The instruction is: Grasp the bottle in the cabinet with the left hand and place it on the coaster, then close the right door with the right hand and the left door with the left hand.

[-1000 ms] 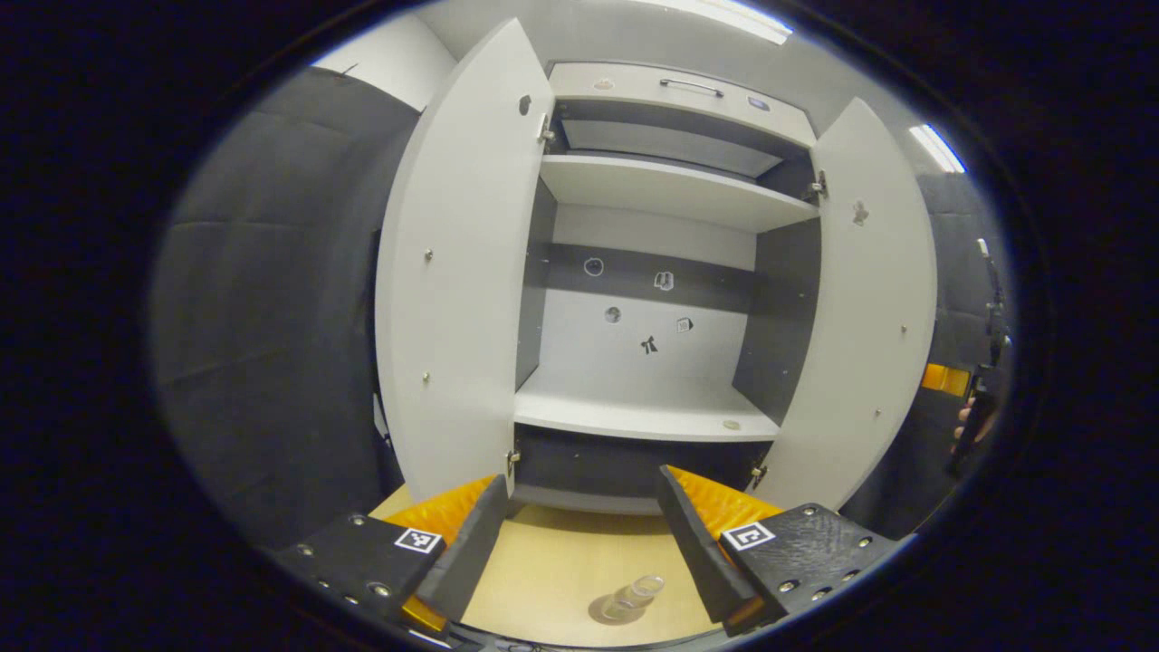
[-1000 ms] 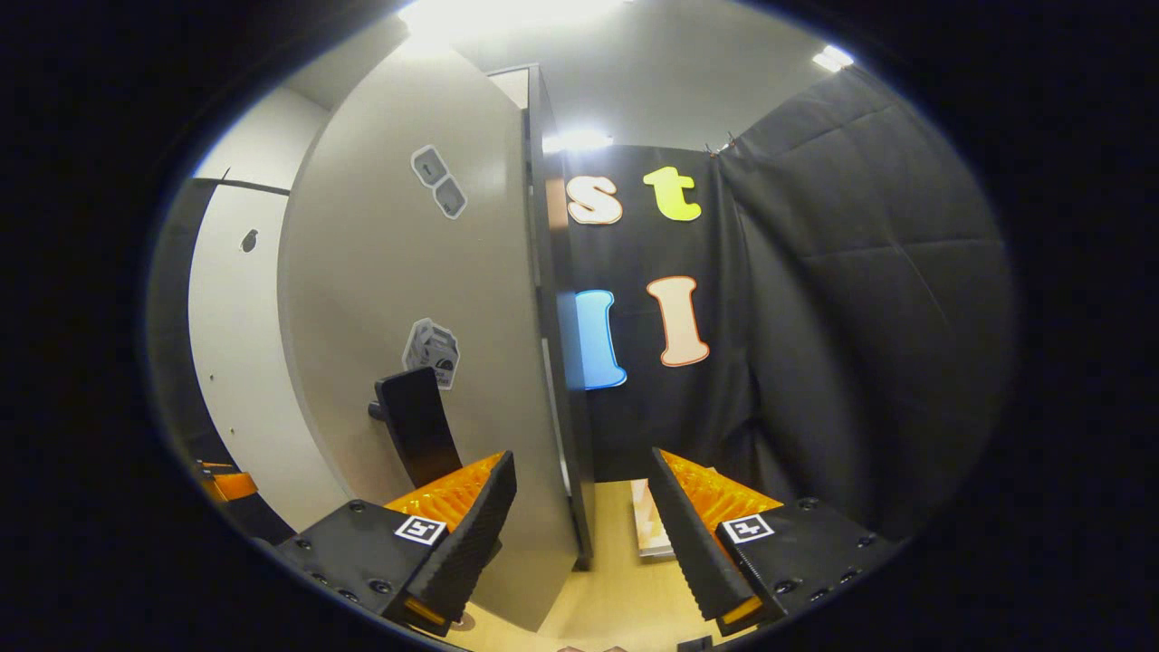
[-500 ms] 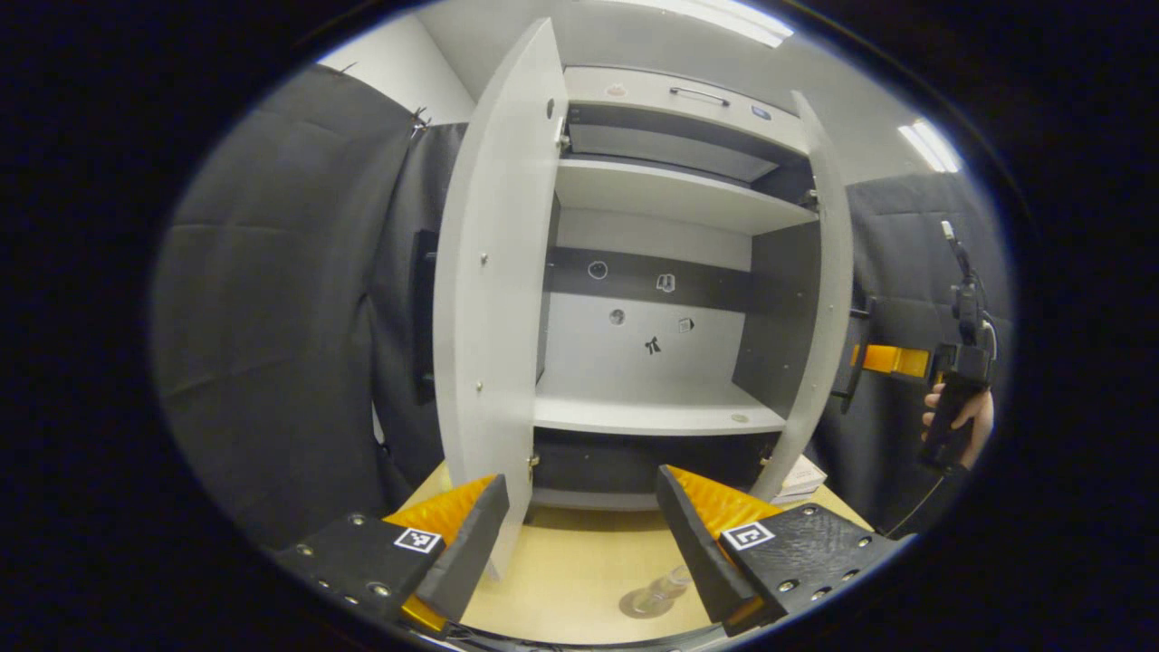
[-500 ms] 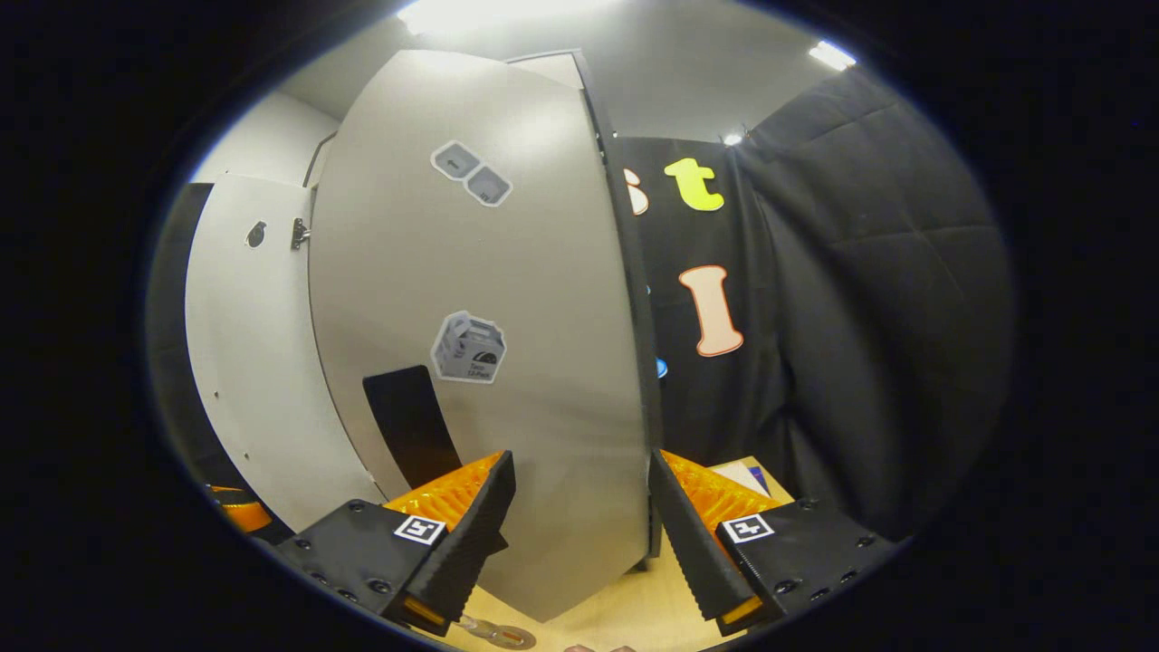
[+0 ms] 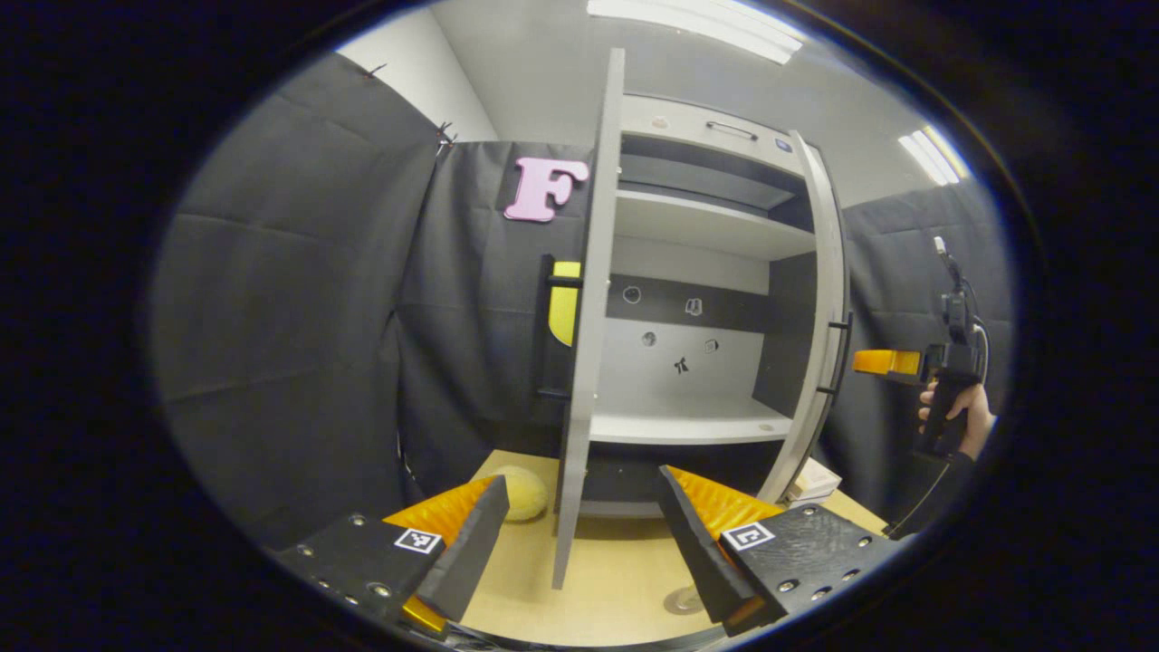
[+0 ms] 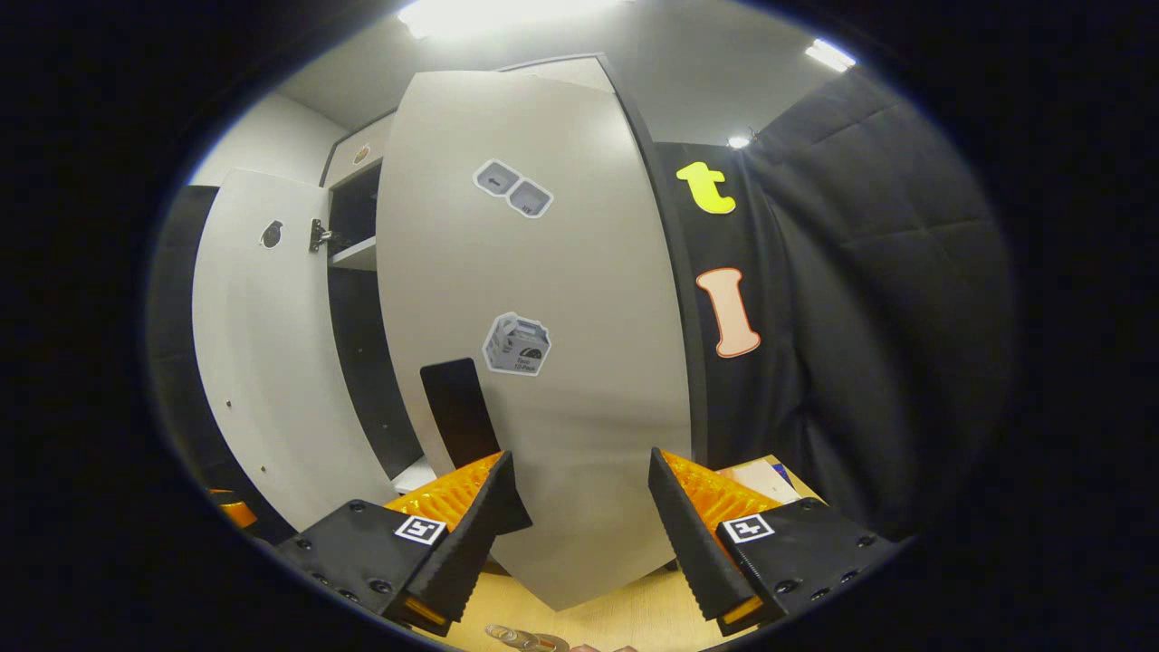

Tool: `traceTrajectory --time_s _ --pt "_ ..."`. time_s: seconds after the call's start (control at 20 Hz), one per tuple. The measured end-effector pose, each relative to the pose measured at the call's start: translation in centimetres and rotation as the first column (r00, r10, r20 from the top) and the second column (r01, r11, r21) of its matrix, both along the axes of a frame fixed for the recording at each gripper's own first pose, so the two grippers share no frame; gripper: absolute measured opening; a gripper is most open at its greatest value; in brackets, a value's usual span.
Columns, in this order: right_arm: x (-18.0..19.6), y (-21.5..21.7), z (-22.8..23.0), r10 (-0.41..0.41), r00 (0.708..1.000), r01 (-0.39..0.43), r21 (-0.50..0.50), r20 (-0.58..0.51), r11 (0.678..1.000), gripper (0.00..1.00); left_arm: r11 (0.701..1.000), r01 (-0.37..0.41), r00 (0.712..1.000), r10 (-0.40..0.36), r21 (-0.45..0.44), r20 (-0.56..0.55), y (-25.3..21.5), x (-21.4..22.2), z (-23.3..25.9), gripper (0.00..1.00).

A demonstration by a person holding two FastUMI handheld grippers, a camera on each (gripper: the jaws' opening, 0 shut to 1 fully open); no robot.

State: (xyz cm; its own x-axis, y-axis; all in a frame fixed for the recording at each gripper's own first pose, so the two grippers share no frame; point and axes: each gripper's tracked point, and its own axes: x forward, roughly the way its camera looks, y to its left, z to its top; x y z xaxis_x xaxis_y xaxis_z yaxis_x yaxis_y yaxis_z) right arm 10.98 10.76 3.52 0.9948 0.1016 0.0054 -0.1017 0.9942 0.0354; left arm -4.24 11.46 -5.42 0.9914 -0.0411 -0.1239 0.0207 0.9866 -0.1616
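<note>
My left gripper [image 5: 579, 534] is spread apart, empty, facing the left door [image 5: 587, 308] edge-on, with bare cabinet shelves [image 5: 688, 426] behind. My right gripper [image 6: 579, 534], fingers apart, sits against the right door's [image 6: 543, 335] flat grey stickered front. The clear bottle [image 6: 518, 638] and coaster [image 5: 681, 601] lie low on the wooden table [image 5: 607, 580].

— What colours do you see on the cabinet [image 5: 706, 272]?
— Pale grey doors and shelves, a dark grey band across its back panel, black handles.
— And the table [image 5: 616, 580]?
— Light wood; your yellowish ball [image 5: 523, 493] lies there.
</note>
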Motion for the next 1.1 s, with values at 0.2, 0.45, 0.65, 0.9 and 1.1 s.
traceTrajectory --time_s 0.2,0.45,0.65,0.9,1.1 --pt "-0.4 0.0 -0.7 -0.020 1.000 0.020 -0.024 -0.007 1.000 0.95 0.991 -0.060 0.998 0.063 -0.116 0.029 5.2 0.3 0.4 0.98" --pt "-1.5 -0.2 -1.2 -0.049 0.999 0.049 -0.039 0.006 0.998 0.95 0.979 -0.137 0.988 0.145 -0.148 0.045 10.7 0.7 1.0 0.96" --pt "-1.6 -0.1 -1.9 -0.058 0.998 0.057 -0.045 -0.002 0.997 0.95 0.978 -0.175 0.981 0.182 -0.114 0.062 14.0 1.0 1.5 0.94" --pt "-2.4 0.1 -3.1 -0.062 0.998 0.061 -0.050 -0.019 0.997 0.95 0.983 -0.171 0.980 0.177 -0.069 0.093 16.4 3.1 3.6 0.98" --pt "-3.2 0.4 -3.8 -0.070 0.997 0.068 -0.072 -0.024 0.995 0.95 0.992 -0.120 0.986 0.122 -0.026 0.115 16.5 5.7 5.3 0.98"
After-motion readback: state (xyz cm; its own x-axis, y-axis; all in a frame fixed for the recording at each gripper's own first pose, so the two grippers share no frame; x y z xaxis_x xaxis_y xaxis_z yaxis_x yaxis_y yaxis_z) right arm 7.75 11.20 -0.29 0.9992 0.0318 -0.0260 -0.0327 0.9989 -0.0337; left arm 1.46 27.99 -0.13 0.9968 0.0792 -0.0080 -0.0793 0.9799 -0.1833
